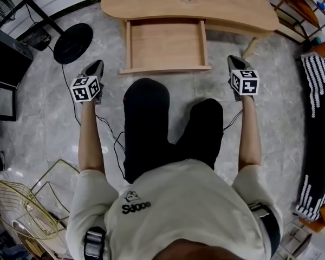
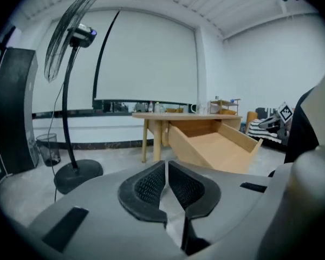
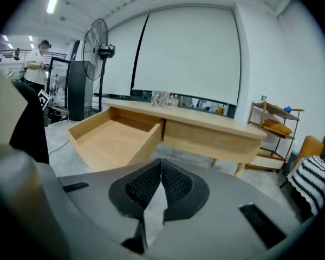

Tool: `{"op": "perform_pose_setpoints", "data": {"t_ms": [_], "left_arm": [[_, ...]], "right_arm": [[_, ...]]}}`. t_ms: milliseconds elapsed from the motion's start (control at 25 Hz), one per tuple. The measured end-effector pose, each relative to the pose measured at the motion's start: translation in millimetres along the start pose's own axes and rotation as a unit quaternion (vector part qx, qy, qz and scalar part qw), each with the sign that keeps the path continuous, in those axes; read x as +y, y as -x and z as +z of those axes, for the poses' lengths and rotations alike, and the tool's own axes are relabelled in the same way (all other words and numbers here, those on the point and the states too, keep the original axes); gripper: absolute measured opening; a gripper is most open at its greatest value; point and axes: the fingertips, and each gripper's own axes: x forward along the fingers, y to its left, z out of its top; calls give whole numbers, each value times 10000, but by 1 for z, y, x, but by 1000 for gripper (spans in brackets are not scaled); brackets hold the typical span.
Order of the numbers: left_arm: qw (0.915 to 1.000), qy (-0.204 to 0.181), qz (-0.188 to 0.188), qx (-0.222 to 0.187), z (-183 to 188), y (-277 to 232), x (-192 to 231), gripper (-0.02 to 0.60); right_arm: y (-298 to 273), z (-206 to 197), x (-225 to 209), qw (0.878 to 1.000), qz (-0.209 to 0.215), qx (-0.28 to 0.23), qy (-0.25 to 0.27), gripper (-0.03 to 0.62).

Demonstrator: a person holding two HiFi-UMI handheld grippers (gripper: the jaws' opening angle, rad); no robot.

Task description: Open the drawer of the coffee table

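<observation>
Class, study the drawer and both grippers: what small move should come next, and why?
Probably none on the drawer: it already stands pulled well out of the coffee table. The left gripper and right gripper are both shut, empty and clear of it, so lowering them to rest seems right.

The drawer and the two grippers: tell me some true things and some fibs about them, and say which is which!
1. The drawer is pulled out of the coffee table. True.
2. The drawer is full of toys. False: only bare wood shows inside.
3. The left gripper is shut and empty. True.
4. The right gripper is clamped on the drawer's front. False: it is shut on nothing, clear of the drawer.
</observation>
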Motion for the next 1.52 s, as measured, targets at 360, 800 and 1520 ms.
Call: {"op": "perform_pose_setpoints", "data": {"t_ms": [360,800,1520], "left_arm": [[9925,-746,-572,-780,114,-7,-54,18],[9785,-1127,-801,-1528,199,2,-97,18],[9734,-1673,-820,-1335,207,-83,-64,20]], "right_arm": [[13,96,21,9959,114,-769,470,6],[21,175,52,9855,212,-1414,914,6],[-46,197,36,9886,17,-1295,771,6]]}}
